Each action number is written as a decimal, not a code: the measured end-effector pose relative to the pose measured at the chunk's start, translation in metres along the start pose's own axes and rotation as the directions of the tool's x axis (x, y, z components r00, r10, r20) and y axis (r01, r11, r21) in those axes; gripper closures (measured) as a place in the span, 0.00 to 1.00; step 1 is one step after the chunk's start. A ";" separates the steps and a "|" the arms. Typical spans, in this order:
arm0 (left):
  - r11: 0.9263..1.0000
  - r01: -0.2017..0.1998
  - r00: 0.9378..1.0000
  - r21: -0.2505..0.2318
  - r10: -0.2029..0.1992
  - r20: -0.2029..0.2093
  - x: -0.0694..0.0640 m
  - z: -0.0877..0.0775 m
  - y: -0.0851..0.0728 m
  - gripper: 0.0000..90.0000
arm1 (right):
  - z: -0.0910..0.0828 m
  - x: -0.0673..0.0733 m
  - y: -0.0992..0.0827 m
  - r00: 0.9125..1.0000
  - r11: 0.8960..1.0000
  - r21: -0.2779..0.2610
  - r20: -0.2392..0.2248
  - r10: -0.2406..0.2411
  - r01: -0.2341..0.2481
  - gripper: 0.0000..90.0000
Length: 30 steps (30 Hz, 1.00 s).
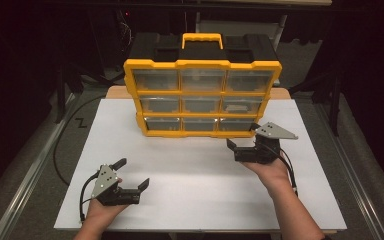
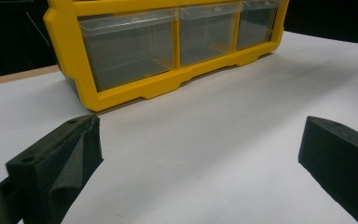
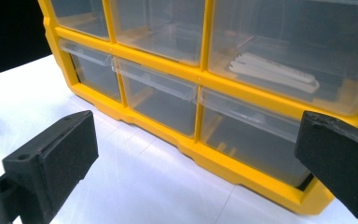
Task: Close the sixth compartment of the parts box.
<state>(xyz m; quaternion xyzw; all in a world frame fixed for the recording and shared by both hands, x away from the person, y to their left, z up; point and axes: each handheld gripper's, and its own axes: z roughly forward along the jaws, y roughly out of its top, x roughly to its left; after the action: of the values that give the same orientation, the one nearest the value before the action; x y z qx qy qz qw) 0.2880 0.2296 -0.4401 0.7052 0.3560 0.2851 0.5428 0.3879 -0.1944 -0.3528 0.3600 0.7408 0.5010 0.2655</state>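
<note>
A yellow-framed plastic organiser with nine clear drawers [image 1: 202, 97] stands upright on the white tabletop [image 1: 180, 165], just ahead of the right gripper [image 1: 241, 144], jaws wide and empty. The left gripper [image 1: 132, 174], jaws wide too, sits well apart.

My work lies on a white surface [image 1: 130, 150] whose board rests on a wooden top [image 1: 114, 92] that peeks out past its far corners, lit from above while the room around it sits in near darkness. Beyond the far edge I make out dark metal frame legs [image 1: 60, 85], and a black cable [image 1: 62, 135] loops over the grey floor [image 1: 25, 150] along the left edge. A pale metal rail [image 1: 365, 200] runs along the floor beside the right edge.
</note>
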 end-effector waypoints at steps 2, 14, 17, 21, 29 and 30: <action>1.000 0.002 1.000 0.002 -0.002 -0.001 0.001 0.000 0.000 0.00 | -0.003 0.000 -0.007 1.000 1.000 -0.005 -0.004 0.004 -0.004 0.01; 1.000 0.022 1.000 0.003 -0.022 -0.010 0.001 -0.001 -0.001 0.00 | -0.031 -0.003 -0.043 1.000 1.000 0.010 -0.003 0.007 -0.007 0.01; 1.000 0.023 1.000 0.010 -0.023 -0.009 0.000 -0.001 -0.001 0.00 | -0.039 -0.005 -0.052 1.000 1.000 0.004 0.011 0.004 -0.004 0.01; 1.000 0.024 1.000 0.020 -0.024 -0.015 0.000 -0.003 -0.001 0.00 | -0.050 -0.007 -0.066 0.999 1.000 0.004 0.039 -0.004 0.004 0.01; 0.999 0.006 1.000 0.041 -0.005 -0.031 -0.004 -0.002 -0.002 0.00 | -0.077 -0.008 -0.097 0.999 1.000 0.007 0.054 0.004 -0.004 0.01; 0.999 0.007 0.999 0.045 -0.006 -0.031 -0.005 -0.001 -0.002 0.00 | -0.075 -0.008 -0.097 0.999 1.000 0.006 0.050 0.014 -0.014 0.01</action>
<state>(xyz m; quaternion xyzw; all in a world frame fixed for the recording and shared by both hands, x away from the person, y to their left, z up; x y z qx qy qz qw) 0.2837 0.2262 -0.4418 0.7116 0.3730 0.2861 0.5221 0.3099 -0.2653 -0.4160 0.3783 0.7331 0.4915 0.2792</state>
